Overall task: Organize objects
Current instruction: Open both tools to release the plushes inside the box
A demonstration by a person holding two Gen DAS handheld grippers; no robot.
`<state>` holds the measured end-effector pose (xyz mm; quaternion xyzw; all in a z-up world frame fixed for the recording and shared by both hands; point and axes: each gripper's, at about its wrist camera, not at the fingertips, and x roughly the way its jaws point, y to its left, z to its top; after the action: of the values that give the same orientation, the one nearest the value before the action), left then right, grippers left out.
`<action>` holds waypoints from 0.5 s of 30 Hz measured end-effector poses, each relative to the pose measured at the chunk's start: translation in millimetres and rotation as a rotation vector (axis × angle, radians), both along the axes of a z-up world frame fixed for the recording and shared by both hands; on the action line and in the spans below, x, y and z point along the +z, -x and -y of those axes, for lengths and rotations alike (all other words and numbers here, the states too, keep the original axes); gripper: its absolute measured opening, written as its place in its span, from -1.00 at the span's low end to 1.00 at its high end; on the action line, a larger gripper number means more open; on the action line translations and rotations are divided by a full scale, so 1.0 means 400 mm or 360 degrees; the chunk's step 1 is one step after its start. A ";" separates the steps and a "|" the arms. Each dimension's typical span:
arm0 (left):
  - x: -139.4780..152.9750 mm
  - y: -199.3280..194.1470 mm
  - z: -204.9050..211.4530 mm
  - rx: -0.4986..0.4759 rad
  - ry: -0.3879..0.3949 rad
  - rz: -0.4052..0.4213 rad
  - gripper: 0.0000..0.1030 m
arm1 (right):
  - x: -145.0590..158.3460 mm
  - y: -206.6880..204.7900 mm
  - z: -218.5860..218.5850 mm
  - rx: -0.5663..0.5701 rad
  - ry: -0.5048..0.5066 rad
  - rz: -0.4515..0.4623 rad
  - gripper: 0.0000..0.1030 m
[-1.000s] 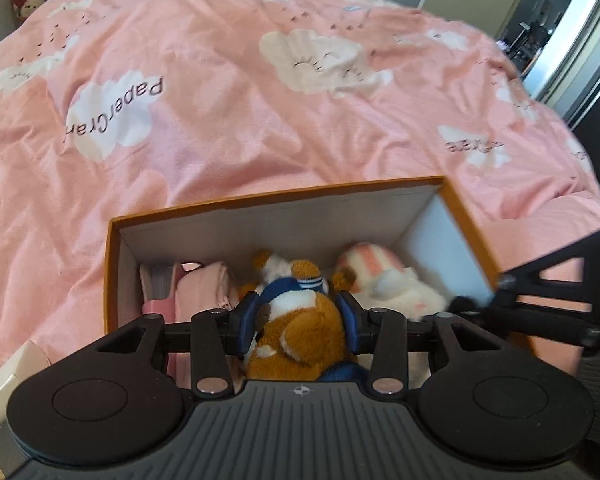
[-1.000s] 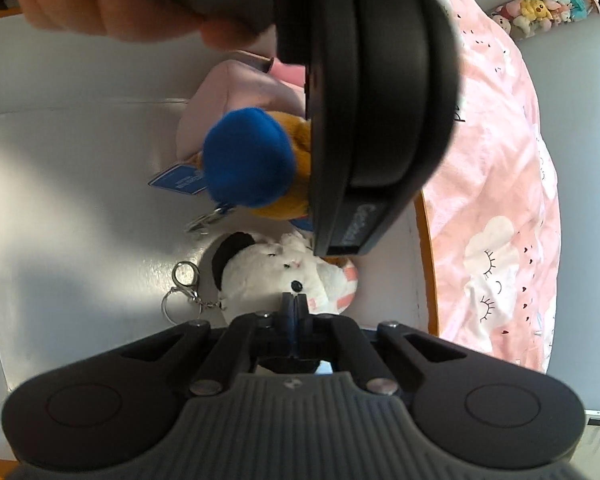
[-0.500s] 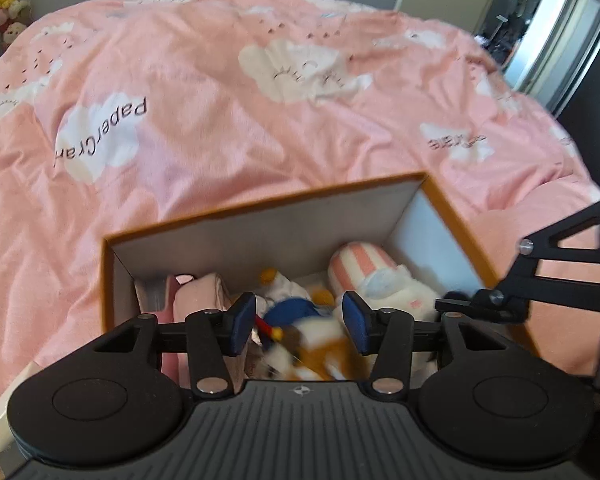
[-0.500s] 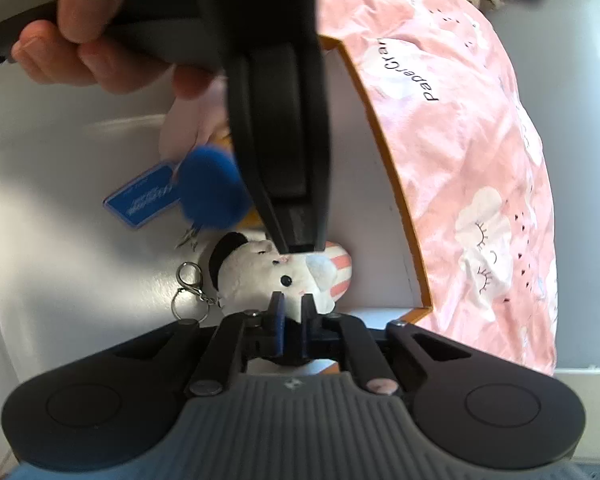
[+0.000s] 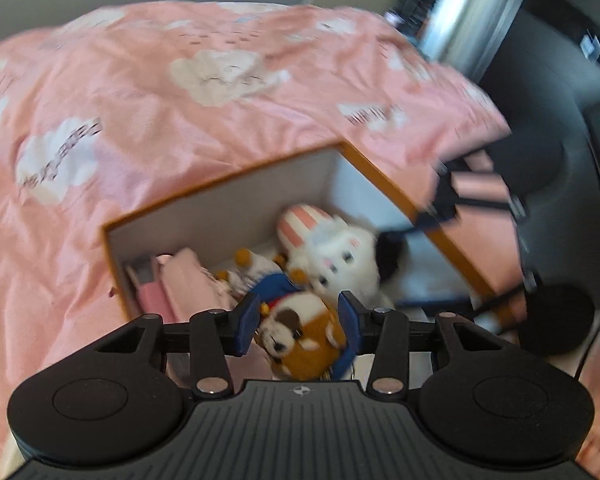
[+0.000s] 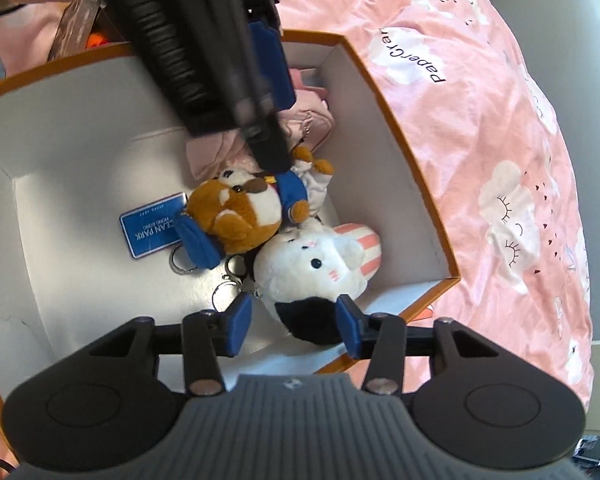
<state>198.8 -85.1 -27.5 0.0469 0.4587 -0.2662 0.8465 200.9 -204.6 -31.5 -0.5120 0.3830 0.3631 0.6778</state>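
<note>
An orange-rimmed white box (image 5: 227, 178) (image 6: 416, 184) sits on the pink bed. In it lie a brown and white dog plush in a blue jacket (image 5: 300, 332) (image 6: 239, 208) and a white cat plush with a pink striped ear (image 5: 340, 248) (image 6: 316, 264). My left gripper (image 5: 298, 322) is open above the dog plush, which lies loose below it. My right gripper (image 6: 292, 324) is open with the cat plush's black part between its fingers, not pinched. The left gripper's body also shows in the right wrist view (image 6: 203, 40).
A blue tag with key rings (image 6: 151, 224) lies on the box floor. Pink folded items (image 5: 179, 280) (image 6: 308, 120) stand at one end of the box. The pink cloud-print duvet (image 5: 139, 100) (image 6: 480, 120) surrounds the box. Dark furniture (image 5: 560, 160) stands to the right.
My left gripper opened and let the dog plush drop into the box, then rose. My right gripper went from shut to open around the cat plush's black part.
</note>
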 end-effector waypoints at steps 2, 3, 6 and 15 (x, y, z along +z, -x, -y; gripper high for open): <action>-0.016 0.022 0.036 -0.0099 -0.0118 0.0050 -0.02 | -0.022 -0.010 0.000 0.0007 0.0011 0.0010 -0.05; -0.025 0.031 0.053 -0.0147 -0.0176 0.0073 -0.02 | -0.025 -0.011 0.000 0.0009 0.0016 0.0017 -0.05; -0.050 0.053 0.092 -0.0281 -0.0315 0.0160 -0.01 | -0.024 -0.015 0.001 0.0013 0.0016 0.0037 -0.04; -0.116 0.082 0.150 -0.0427 -0.0622 0.0299 0.03 | -0.058 -0.038 0.006 0.0007 0.0016 0.0061 0.01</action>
<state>165.9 -145.2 -73.8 0.2946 0.4106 -0.2767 0.8174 216.0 -207.0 -54.7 -0.5230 0.3706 0.3528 0.6817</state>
